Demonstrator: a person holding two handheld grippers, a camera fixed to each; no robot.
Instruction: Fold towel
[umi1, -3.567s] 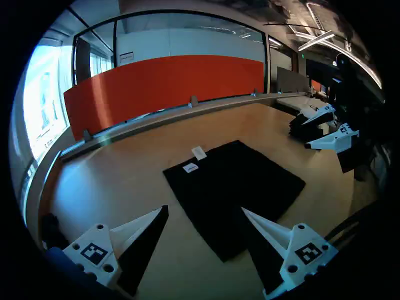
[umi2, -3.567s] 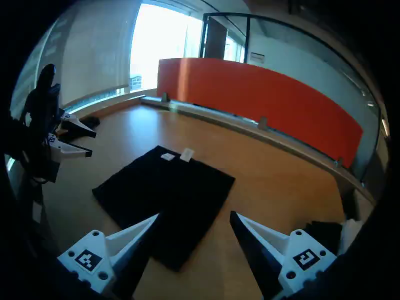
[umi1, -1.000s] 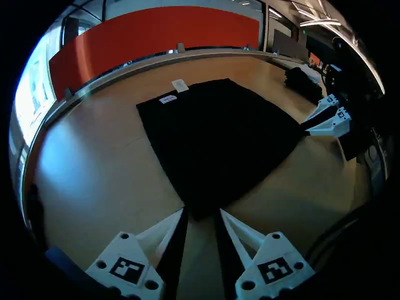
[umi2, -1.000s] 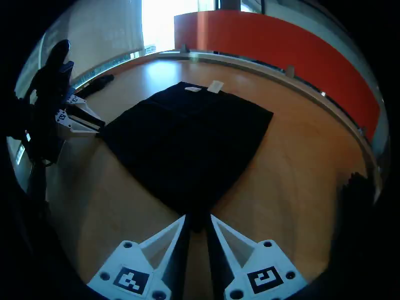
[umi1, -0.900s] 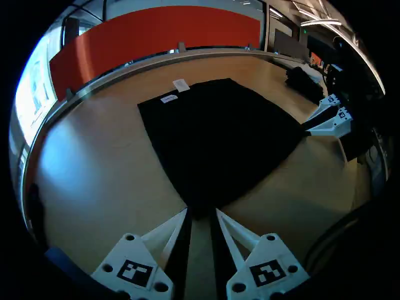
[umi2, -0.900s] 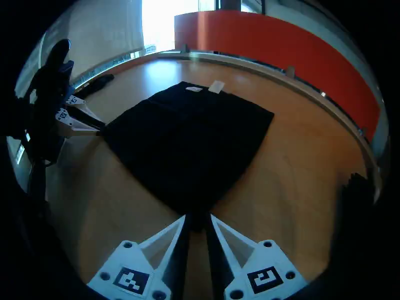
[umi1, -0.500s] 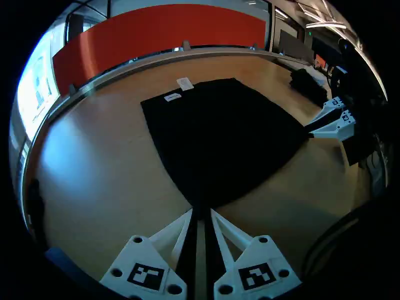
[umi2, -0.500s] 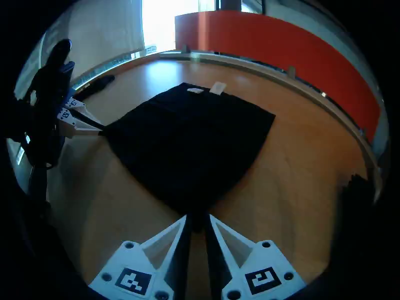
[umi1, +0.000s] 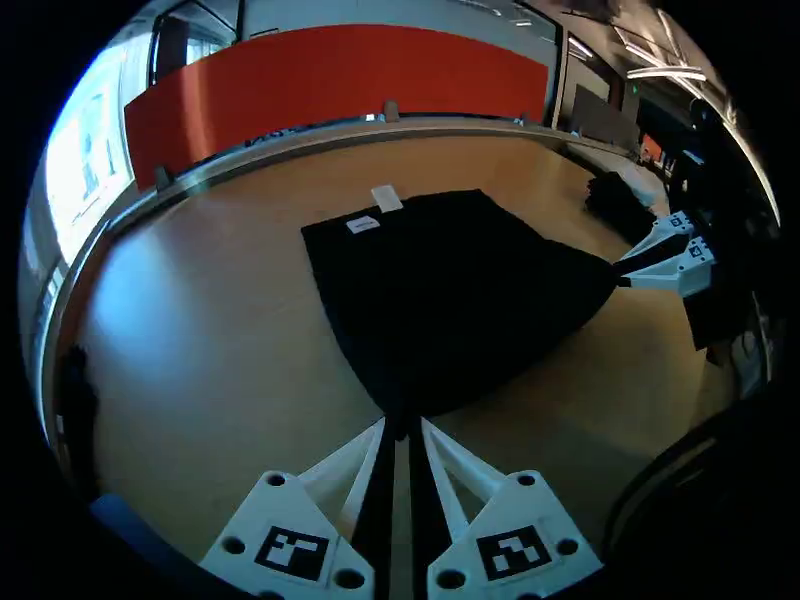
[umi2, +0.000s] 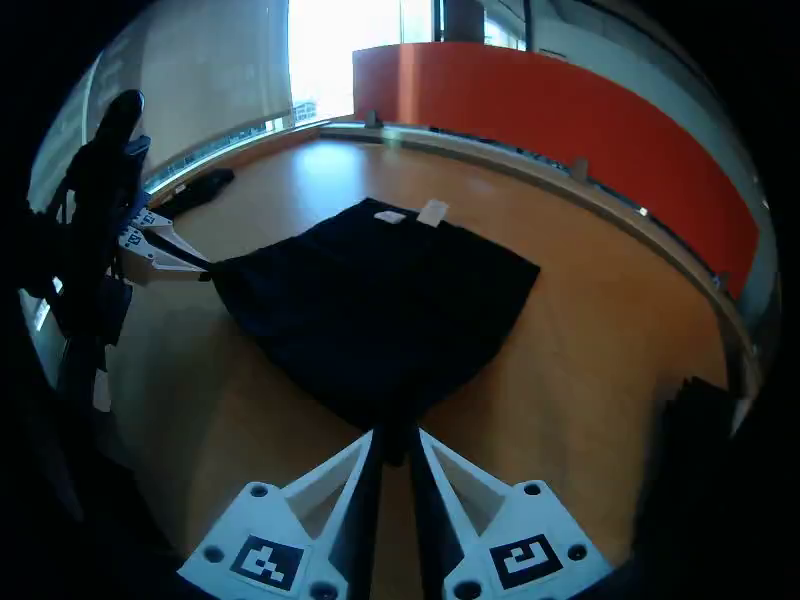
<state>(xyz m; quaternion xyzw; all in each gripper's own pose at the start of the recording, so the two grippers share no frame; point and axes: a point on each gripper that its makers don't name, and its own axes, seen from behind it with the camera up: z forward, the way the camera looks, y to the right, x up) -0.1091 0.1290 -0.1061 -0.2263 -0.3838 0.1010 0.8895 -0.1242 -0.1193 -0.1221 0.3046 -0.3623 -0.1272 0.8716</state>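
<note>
Evidently soft and light, the black towel lies spread before the orange partition. The left gripper and right gripper each pinch a corner farthest from it, jaws nearly together on cloth that seems limp.

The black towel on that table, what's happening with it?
A person holds a pair of tongs in each hand and seems about to fold it. The left tongs are pinched shut on one near corner of the black towel, and the right tongs are pinched shut on the other near corner. The far end, with its white tags, lies flat on the wooden table. No fold has been made yet.
</note>
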